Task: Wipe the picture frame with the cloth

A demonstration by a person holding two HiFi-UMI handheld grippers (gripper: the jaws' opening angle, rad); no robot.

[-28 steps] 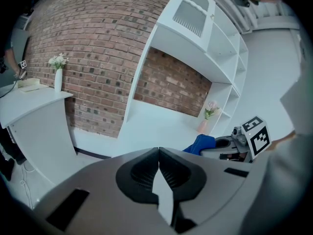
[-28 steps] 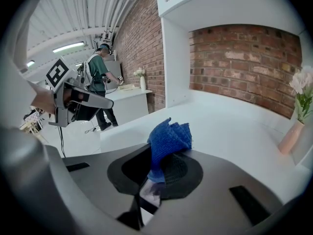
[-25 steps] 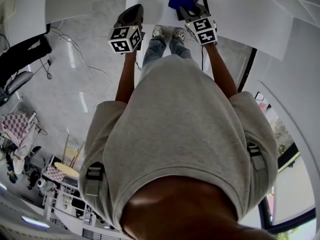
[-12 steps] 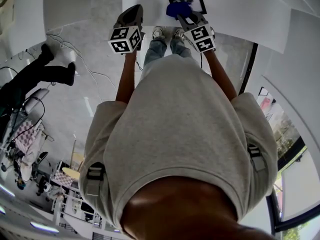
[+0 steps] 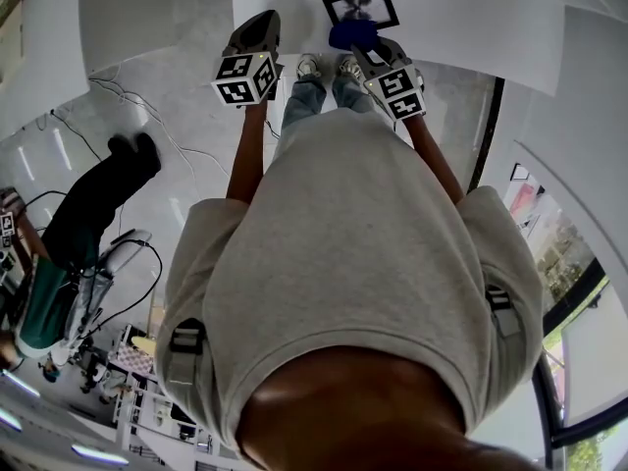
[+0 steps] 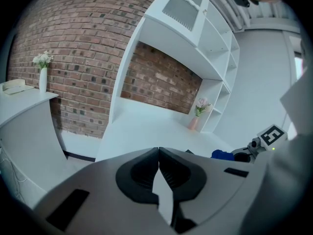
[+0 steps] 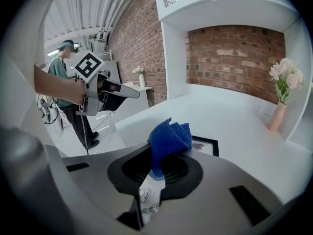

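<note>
Two grippers are in your hands, and only one is working. Your right gripper [image 7: 159,163] has its jaws closed on the lower end of a crumpled blue cloth [image 7: 168,137], whose free folds stand up past the tips; held that way, the loose bunch rather than the hard jaws would meet the glass. Your left gripper [image 6: 158,153] has its jaws pressed together with nothing between them, and it hangs at about 9 o'clock of the right one, over the near edge of the white counter [image 5: 461,23], presumably parked out of the wiping path. Just beyond the cloth, at roughly 1 o'clock from it in the right gripper view, the black picture frame [image 7: 206,145] lies flat on the counter, face up, so it can be wiped from above without being steadied. From these views I can't tell whether the cloth touches the frame's near edge or hovers just short of it. Farther back at 2 o'clock a pink vase of flowers [image 7: 279,112] stands in the shelf niche against the brick wall [image 7: 230,58], well apart from the frame.
</note>
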